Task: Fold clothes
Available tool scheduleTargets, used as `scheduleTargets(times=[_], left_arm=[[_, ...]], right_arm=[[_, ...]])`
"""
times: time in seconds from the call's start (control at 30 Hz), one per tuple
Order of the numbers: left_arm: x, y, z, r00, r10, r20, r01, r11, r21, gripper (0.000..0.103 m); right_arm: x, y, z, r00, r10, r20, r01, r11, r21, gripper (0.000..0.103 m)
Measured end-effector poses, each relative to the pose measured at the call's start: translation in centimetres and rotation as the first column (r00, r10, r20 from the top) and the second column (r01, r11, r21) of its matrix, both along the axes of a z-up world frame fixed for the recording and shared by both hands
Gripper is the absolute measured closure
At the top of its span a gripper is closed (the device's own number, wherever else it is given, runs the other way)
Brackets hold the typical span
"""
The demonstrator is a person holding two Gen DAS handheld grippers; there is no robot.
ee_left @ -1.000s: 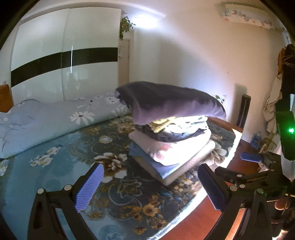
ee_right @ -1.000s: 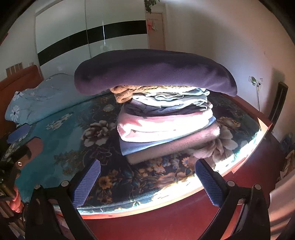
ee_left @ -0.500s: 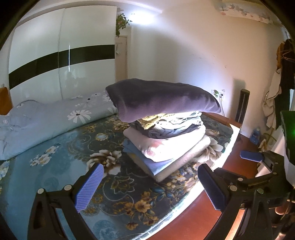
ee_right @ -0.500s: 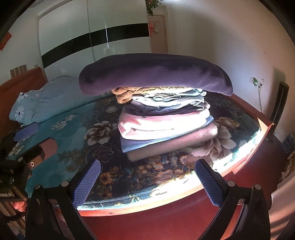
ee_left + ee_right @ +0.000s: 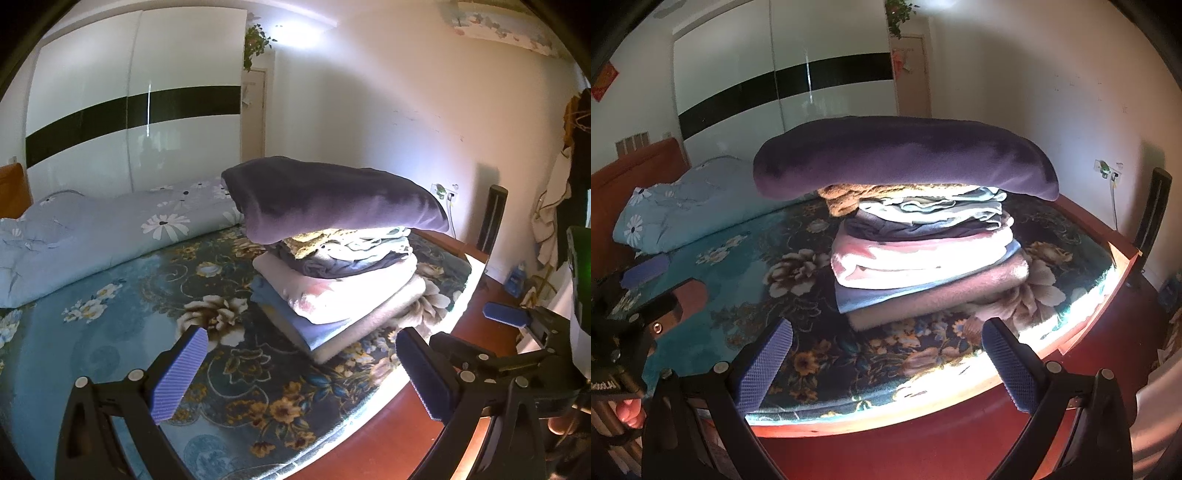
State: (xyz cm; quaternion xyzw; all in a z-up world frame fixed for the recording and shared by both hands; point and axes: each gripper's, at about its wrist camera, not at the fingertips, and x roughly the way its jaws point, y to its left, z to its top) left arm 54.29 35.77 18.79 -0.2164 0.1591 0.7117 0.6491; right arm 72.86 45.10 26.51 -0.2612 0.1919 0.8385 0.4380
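Bedroom with white walls and a white wardrobe (image 5: 129,110) crossed by a black band behind a bed (image 5: 746,266) spread with a dark teal floral cover. Along the bed's far side, by the wardrobe, a long pale blue quilt (image 5: 110,236) with daisy print, lying parallel to the wardrobe front. Near the foot corner of the bed, close to the wooden edge, a stack of folded clothes (image 5: 923,258): pinkish-beige piece at the bottom, then pale blue, a white and pink one, dark grey-purple, pale grey-white, a mustard knit, and on top a dark purple folded garment (image 5: 905,158). Top garment much wider than the pile beneath, overhanging on both ends, long axis running left to right across the right wrist view, roughly along the bed's near edge; in the left wrist view seen at a slant, one rounded end toward the quilt, the other toward the wall socket (image 5: 441,190). Beyond the foot corner, a dark upright post (image 5: 493,218) against the wall. Reddish floor (image 5: 923,454) below the bed edge. Left gripper (image 5: 301,373) spread wide, empty, held off the near side of the pile above the cover. Right gripper (image 5: 886,367) also spread wide, empty, over the bed edge, facing the pile's broad side.
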Motion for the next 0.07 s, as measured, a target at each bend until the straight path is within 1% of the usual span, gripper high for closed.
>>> scheduleTargets(times=[0.07], left_arm=[[0.15,-0.18,0.02,1.0,0.003,-0.01,-0.003,1.0,0.005,0.0]], right_arm=[[-0.02,0.0,-0.01,1.0,0.004,-0.003,-0.004,1.0,-0.001,0.0]])
